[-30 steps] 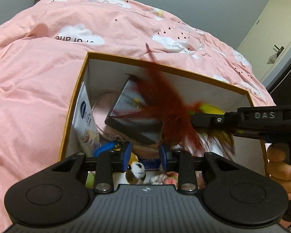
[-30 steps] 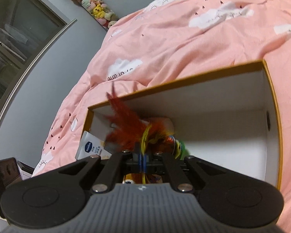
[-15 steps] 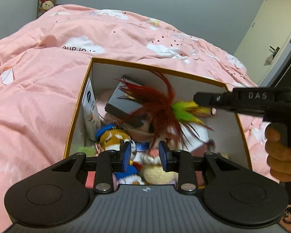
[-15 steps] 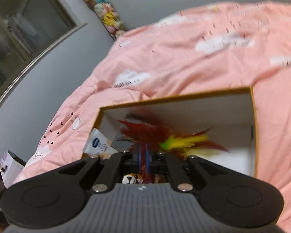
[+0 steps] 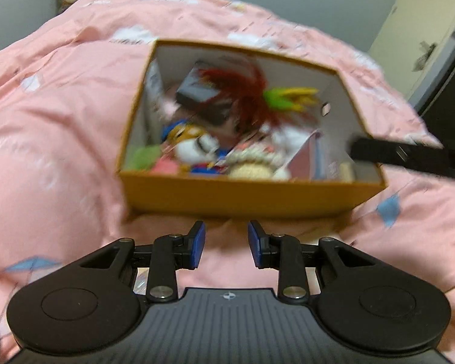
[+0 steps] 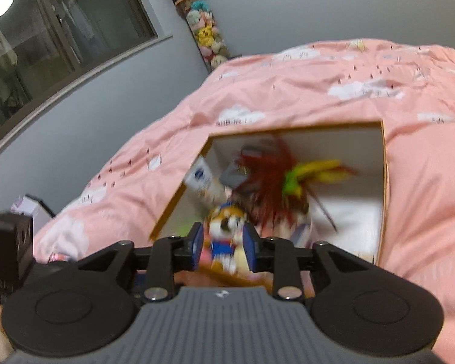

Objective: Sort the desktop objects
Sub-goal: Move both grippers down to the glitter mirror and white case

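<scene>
Left wrist view: we see our left gripper point(image 5: 223, 244) open and empty at lower centre; the feather toy point(image 5: 251, 97) lies in the box point(image 5: 248, 189) at centre. Our right gripper point(image 6: 222, 244) is open too.

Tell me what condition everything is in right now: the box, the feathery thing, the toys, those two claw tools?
Left gripper: open, empty, in front of the box.
Right gripper: open, empty, at the box's near edge.
Orange box: lidless, nearly full, on the pink duvet.
Feather toy: released, lying on top of the contents.
Tiger plush: in the box, among other toys.
Dark flat case: tilted, partly under feathers.
</scene>
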Demonstrator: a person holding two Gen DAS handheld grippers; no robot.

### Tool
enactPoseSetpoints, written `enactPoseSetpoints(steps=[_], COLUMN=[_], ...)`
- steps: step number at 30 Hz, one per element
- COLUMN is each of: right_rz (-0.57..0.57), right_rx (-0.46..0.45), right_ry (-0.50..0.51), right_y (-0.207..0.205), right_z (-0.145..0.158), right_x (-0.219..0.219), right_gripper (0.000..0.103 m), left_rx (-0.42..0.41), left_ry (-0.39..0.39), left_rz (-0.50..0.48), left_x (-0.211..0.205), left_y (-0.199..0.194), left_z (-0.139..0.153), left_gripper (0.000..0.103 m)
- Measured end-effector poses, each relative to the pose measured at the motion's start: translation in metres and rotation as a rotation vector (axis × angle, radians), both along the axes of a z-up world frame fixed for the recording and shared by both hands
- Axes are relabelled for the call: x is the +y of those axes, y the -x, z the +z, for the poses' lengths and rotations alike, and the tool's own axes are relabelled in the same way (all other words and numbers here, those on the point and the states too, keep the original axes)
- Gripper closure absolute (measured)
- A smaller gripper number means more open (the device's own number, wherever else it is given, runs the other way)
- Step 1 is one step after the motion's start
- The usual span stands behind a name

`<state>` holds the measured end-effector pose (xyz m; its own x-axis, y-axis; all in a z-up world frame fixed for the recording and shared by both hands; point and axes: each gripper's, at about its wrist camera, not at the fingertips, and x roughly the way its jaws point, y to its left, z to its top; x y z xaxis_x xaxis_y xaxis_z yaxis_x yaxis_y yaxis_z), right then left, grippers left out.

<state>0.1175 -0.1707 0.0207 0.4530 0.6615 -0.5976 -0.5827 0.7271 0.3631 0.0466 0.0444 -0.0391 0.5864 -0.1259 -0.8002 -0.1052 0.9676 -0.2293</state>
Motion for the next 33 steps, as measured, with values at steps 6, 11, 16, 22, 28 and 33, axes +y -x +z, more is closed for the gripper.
enactPoseSetpoints(steps=[6,11,16,22,28,33], right_rz=[-0.083,-0.19,-0.215,-0.183,-0.186,-0.191], right_rx=[0.103,0.21,0.292,0.336,0.394,0.458], right_ry=[0.099,0.205,0.222,0.224,0.191,0.149], right_y=[0.019,0.018,0.019,0.014,0.007,0.0], right_z=[-0.029,-0.057,-0.081,-0.096,-0.11,-0.121], right_x=[-0.013,-0.025,-0.035,-0.033,-0.039,-0.046], right_gripper=[0.062,0.061,0.058,0.051,0.048,0.047], left_rx=[0.183,0.263,0.327,0.375,0.386,0.402], left_ry=[-0.036,-0.055,-0.084,-0.063,-0.015,0.038], left_rz=[0.141,0.189,0.2,0.203,0.202,0.2], left_x=[0.028,0.036,0.037,0.041,0.045,0.05], left_y=[0.01,0.016,0.013,0.011,0.011,0.009], left_z=[-0.021,-0.04,-0.058,-0.072,-0.079,-0.089], left_gripper=[0.051,0.05,0.049,0.046,0.035,0.023])
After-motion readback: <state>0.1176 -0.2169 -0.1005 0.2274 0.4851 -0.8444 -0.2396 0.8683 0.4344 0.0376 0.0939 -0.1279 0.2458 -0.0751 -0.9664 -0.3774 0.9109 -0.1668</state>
